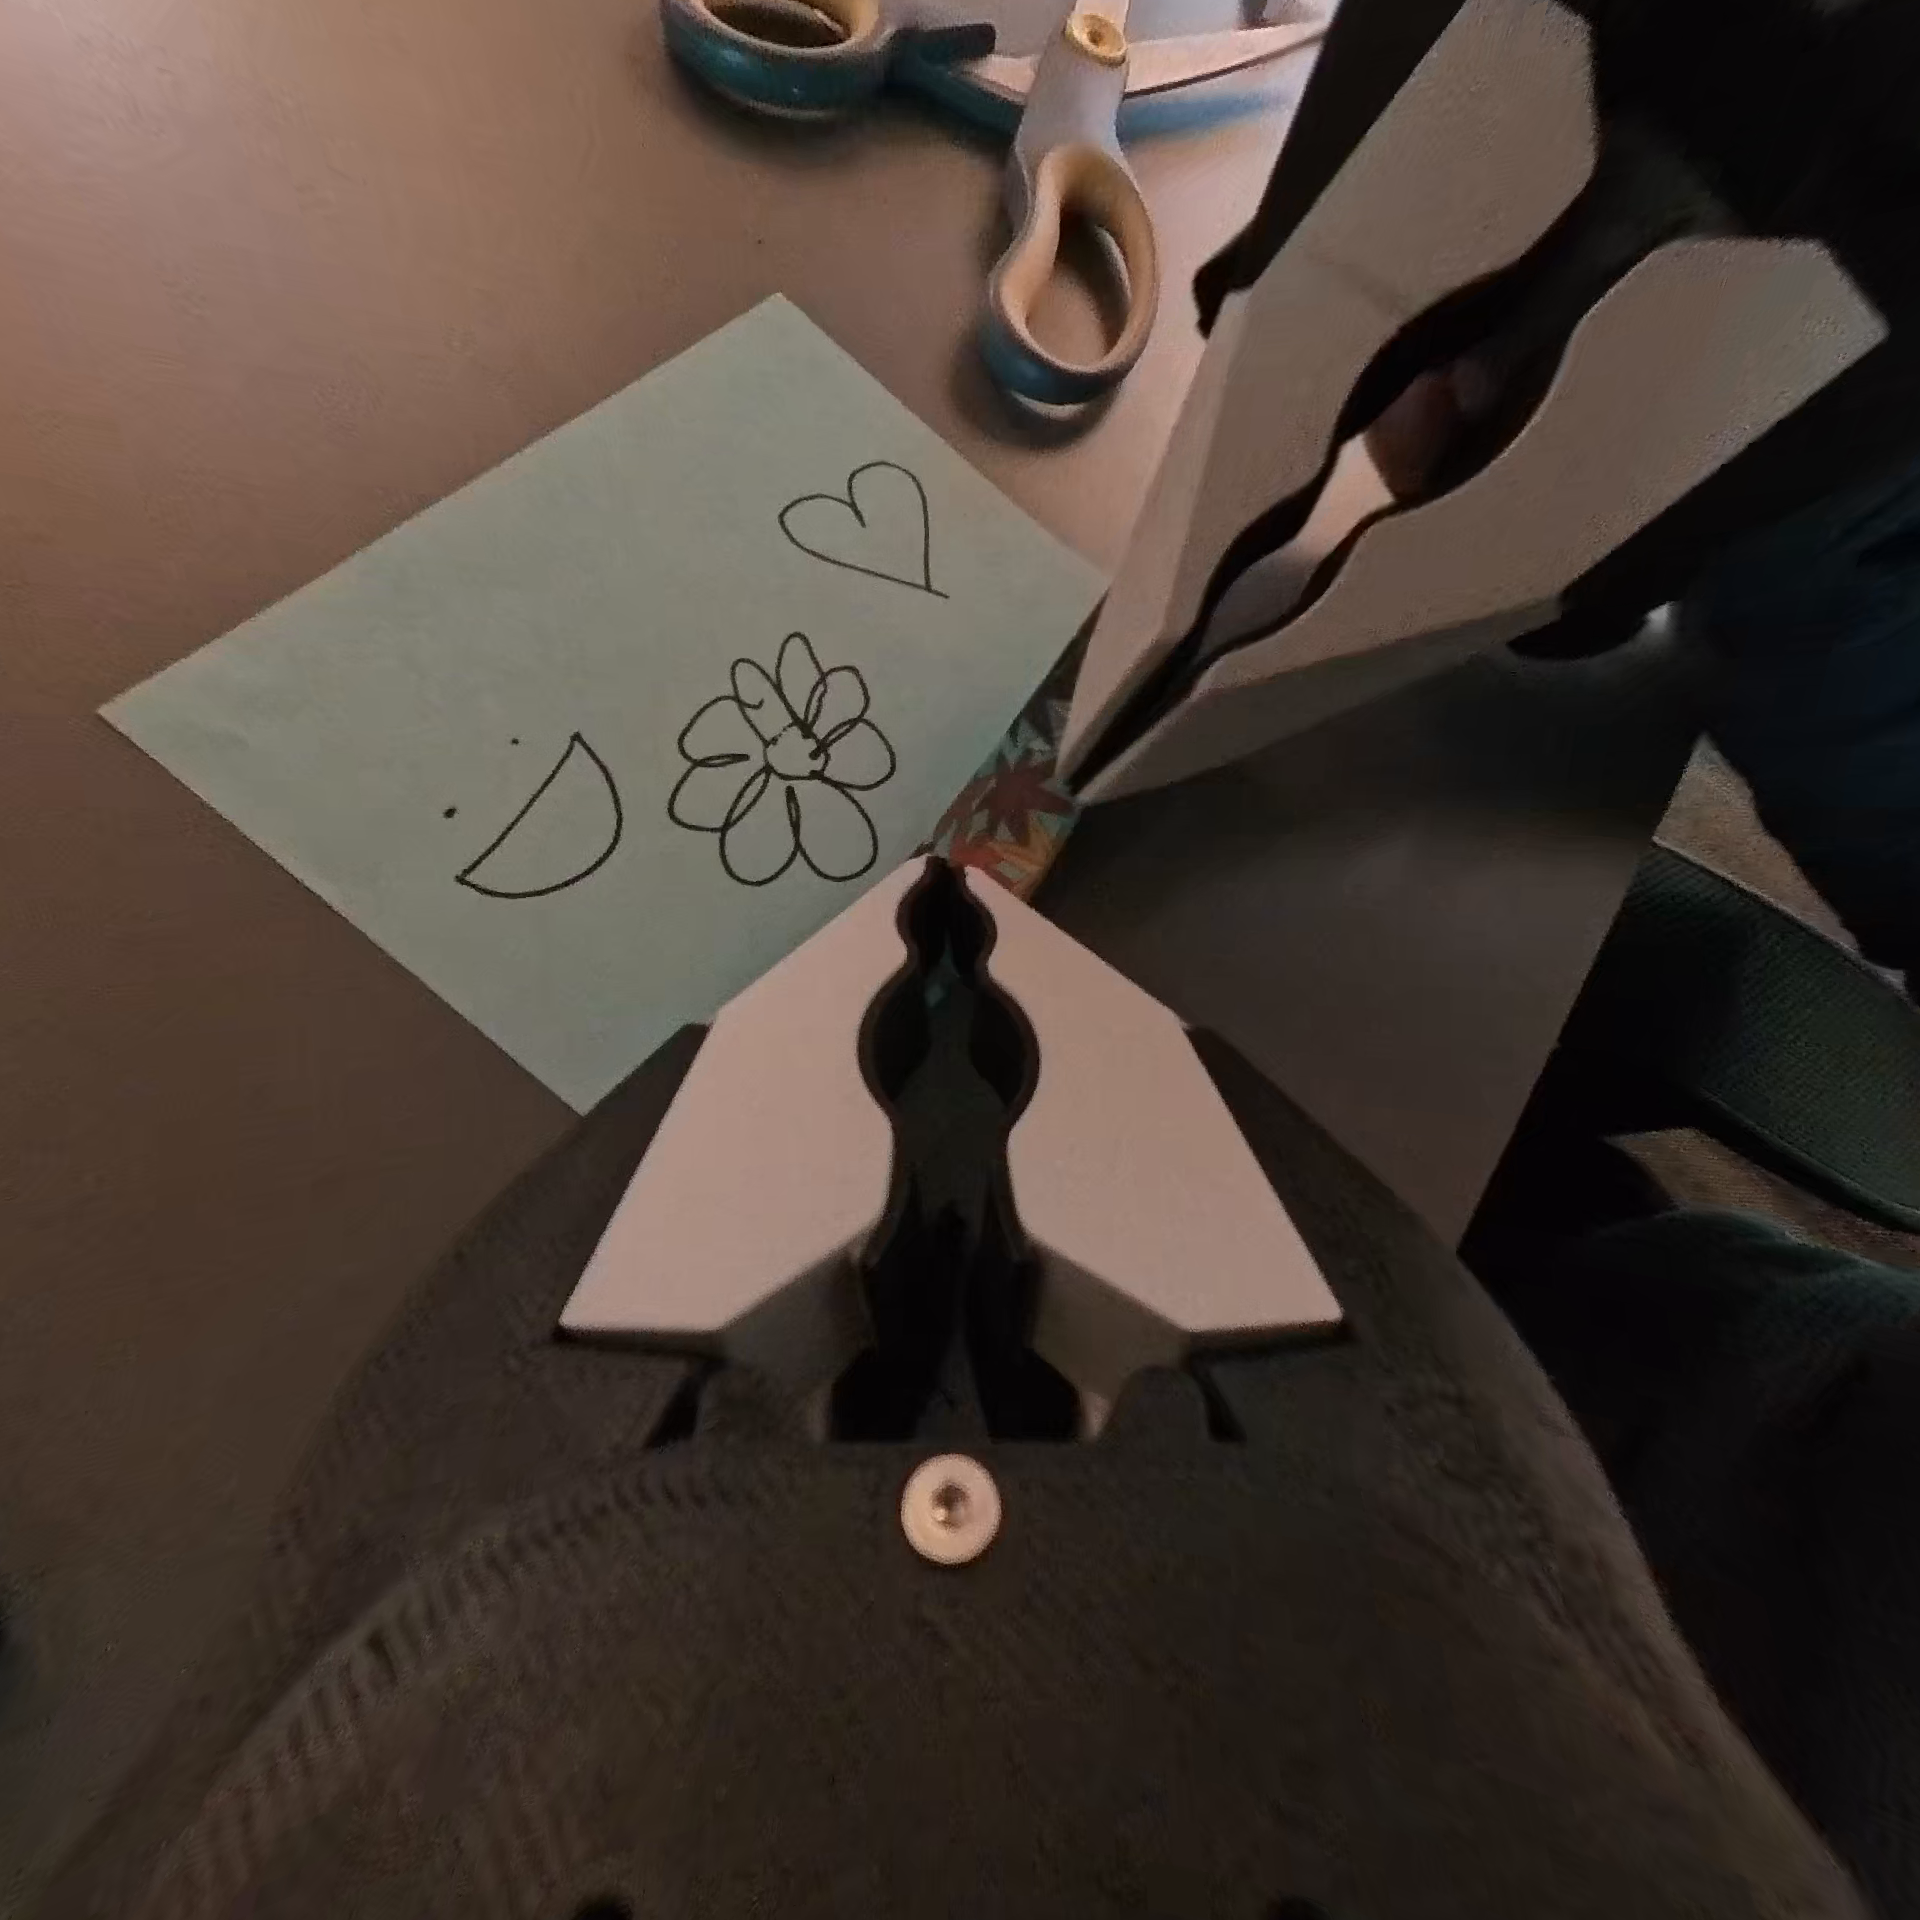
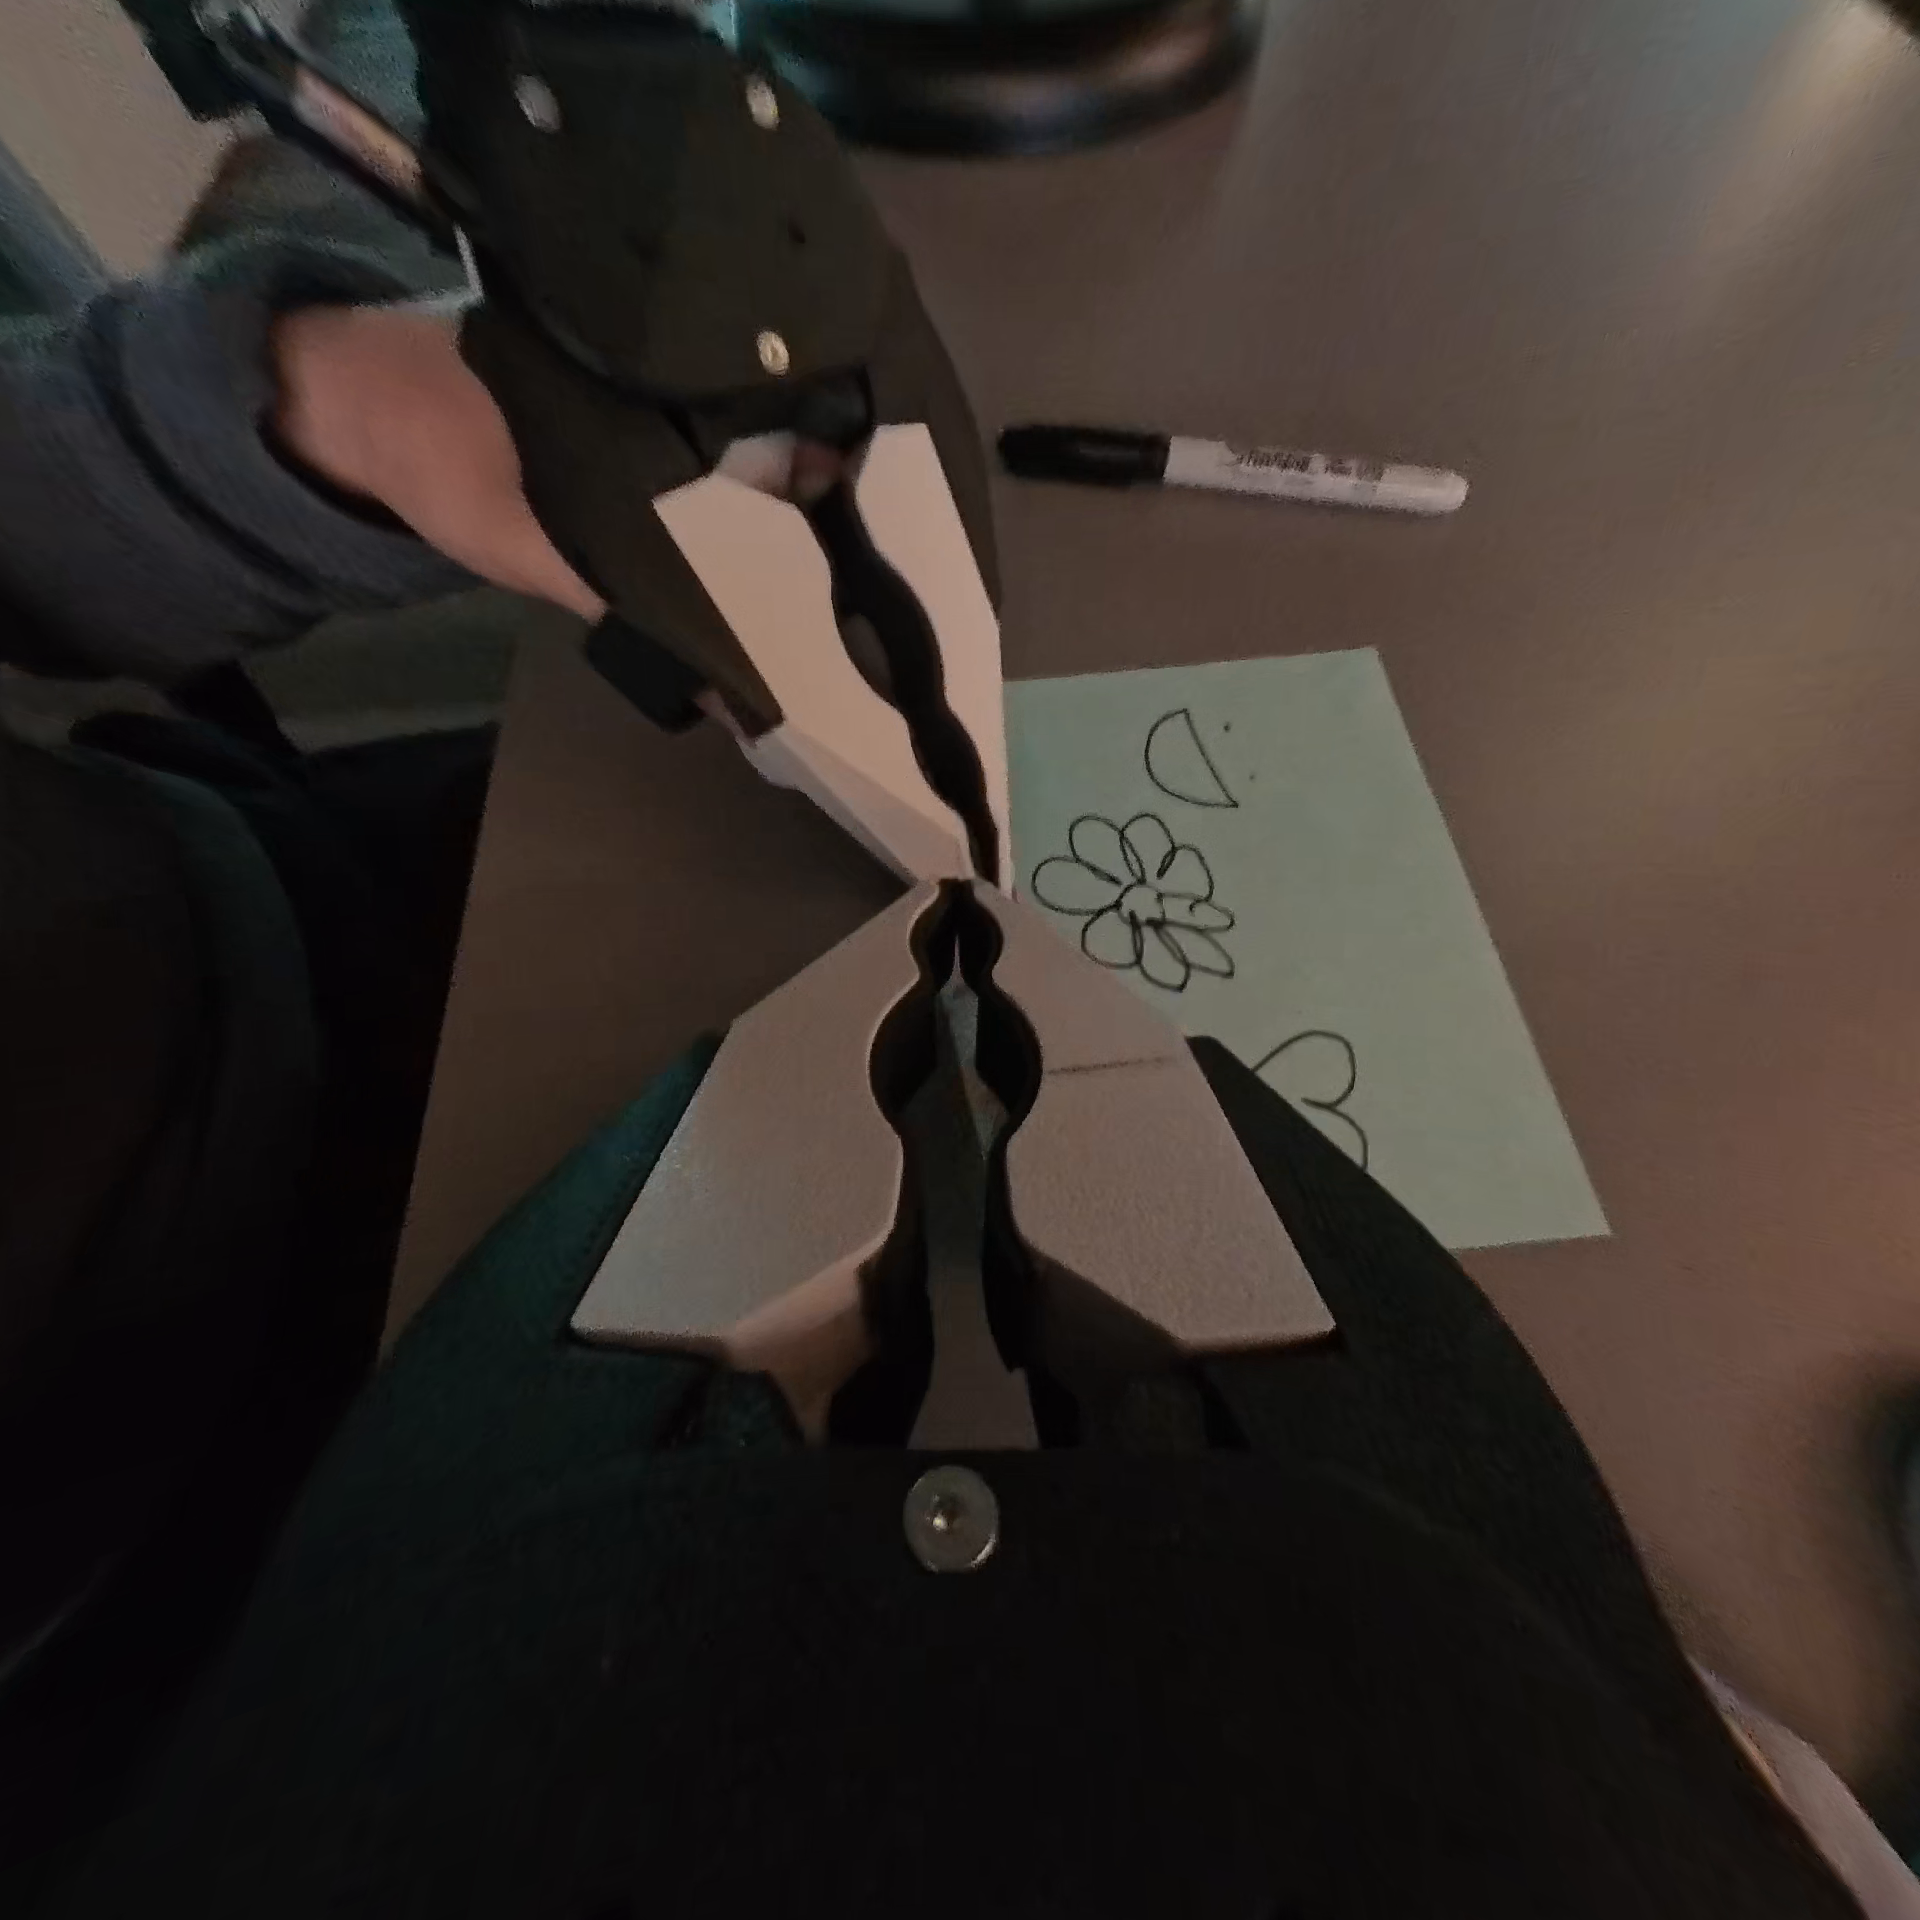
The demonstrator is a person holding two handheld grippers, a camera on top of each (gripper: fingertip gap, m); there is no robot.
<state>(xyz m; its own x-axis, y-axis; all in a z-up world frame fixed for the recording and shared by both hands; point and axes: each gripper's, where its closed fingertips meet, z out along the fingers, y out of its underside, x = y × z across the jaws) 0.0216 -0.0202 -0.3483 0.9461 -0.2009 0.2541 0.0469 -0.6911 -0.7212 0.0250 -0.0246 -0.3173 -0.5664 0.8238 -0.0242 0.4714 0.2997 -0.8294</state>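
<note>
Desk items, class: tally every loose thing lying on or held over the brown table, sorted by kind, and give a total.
Scissors with blue-and-grey handles: 1
Pale green paper sheet with drawn heart, flower and half-circle: 1
Black-capped white marker pen: 1
Strip of leaf-patterned tape, pinched between left gripper and right gripper: 1
Total: 4

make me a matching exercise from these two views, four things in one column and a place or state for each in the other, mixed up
Things
1. scissors
2. marker
3. strip of patterned tape
4. pale green paper

Places or states
A. stretched between the tips of the two grippers
B. lying flat on the table, with a heart, a flower and a half circle drawn on it
C. lying beyond the paper, blue and grey handles
D. lying on the table beyond the paper, black cap on

Pairs: 1-C, 2-D, 3-A, 4-B
</note>
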